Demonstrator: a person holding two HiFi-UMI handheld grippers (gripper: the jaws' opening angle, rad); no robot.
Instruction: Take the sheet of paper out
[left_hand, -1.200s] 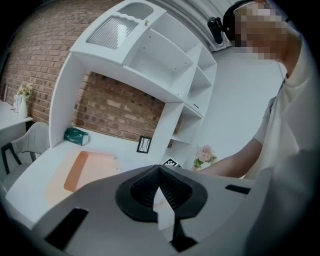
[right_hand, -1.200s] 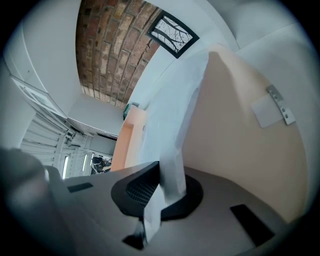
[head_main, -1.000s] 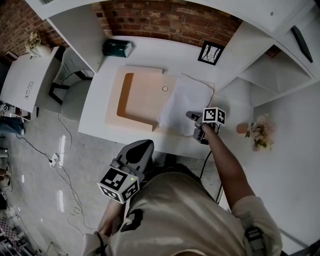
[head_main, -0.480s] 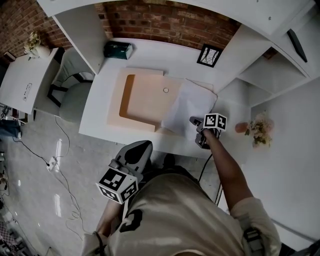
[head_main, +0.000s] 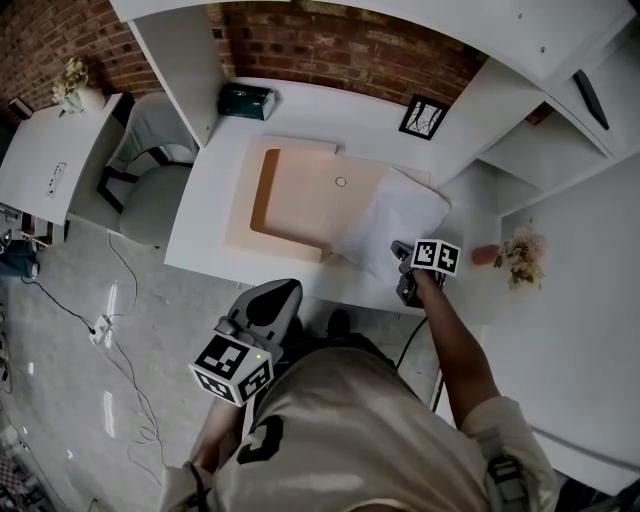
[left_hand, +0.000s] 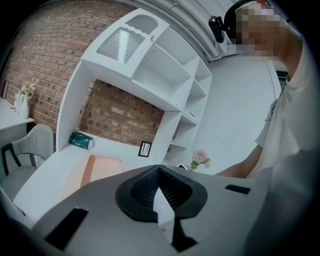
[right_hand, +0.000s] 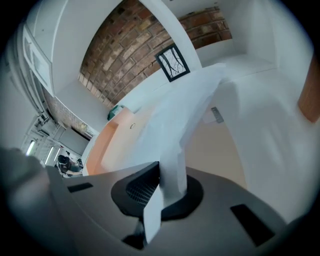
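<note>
An open peach folder (head_main: 300, 195) lies flat on the white desk (head_main: 205, 225). A white sheet of paper (head_main: 395, 212) hangs over the folder's right part, lifted and bowed. My right gripper (head_main: 399, 250) is shut on the sheet's near corner, close to the desk's front edge. In the right gripper view the sheet (right_hand: 192, 107) runs up from between the closed jaws (right_hand: 162, 172), with the folder (right_hand: 112, 140) behind it. My left gripper (head_main: 272, 303) is held off the desk near the person's body, its jaws (left_hand: 159, 169) shut and holding nothing. The folder (left_hand: 100, 169) shows far ahead of it.
A green tissue box (head_main: 246, 100) and a framed picture (head_main: 422, 116) stand at the back of the desk by the brick wall. Pink flowers (head_main: 520, 262) sit on the shelf unit to the right. A chair (head_main: 150, 175) and a side table (head_main: 50, 160) stand left of the desk.
My right gripper has drawn back toward the desk's front right with the sheet, which has slid further off the folder and bowed upward. The left gripper has shifted only slightly.
</note>
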